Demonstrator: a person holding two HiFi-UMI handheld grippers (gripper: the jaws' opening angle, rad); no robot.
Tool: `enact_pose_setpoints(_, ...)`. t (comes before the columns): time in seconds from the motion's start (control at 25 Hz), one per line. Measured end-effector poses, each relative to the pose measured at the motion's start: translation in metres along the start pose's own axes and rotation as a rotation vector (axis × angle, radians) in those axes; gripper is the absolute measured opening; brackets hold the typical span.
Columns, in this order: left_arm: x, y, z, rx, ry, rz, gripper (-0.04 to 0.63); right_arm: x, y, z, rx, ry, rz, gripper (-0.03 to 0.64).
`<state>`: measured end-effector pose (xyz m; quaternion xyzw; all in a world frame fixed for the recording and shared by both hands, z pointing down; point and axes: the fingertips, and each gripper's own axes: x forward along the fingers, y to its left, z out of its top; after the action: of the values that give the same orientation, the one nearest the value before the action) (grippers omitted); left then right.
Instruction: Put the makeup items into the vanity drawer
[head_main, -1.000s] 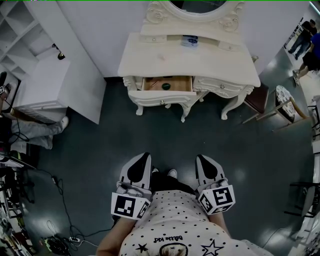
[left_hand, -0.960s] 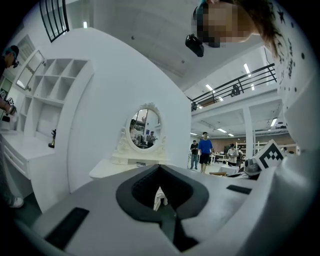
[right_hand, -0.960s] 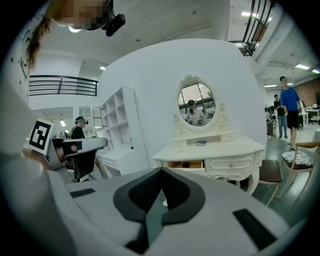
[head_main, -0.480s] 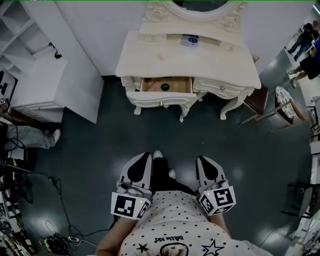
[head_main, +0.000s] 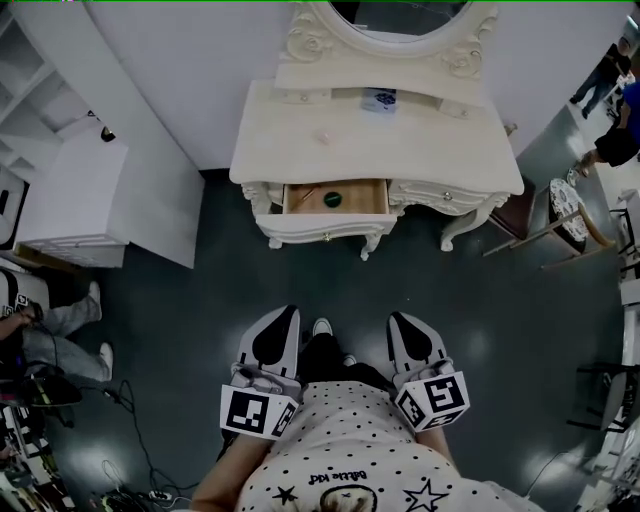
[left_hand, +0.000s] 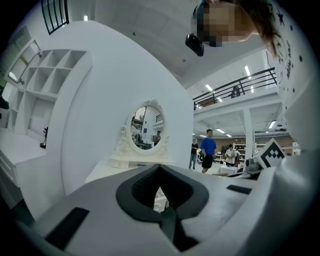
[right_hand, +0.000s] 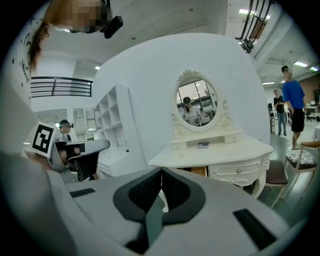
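Open vanity drawer (head_main: 366, 194); dark round item (head_main: 332, 198) inside.

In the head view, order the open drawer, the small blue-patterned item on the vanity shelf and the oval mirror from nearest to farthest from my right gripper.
From the right gripper, in the head view:
1. open drawer, straight ahead, at the vanity's front, left of centre.
2. blue-patterned item, farther back on the raised shelf.
3. oval mirror, at the very back, against the wall.

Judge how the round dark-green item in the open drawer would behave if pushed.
The round dark-green item looks low and flat, so it would probably slide, not tip. It looks small beside the drawer, so likely light.
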<state>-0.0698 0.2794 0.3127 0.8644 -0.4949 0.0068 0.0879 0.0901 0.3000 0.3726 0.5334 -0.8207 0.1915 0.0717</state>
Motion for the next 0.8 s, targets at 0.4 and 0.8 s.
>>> enact_pose_setpoints(0.4,0.018,0.036,0.003,-0.003,-0.001,-0.005,0.009,0.042,0.006,0.015,-0.002,-0.021,-0.007,0.009)
enact_pose_setpoints(0.8,0.043,0.057,0.001,-0.015,0.009,0.065,0.009,0.079,-0.012,0.029,-0.014,-0.019,0.031,0.009)
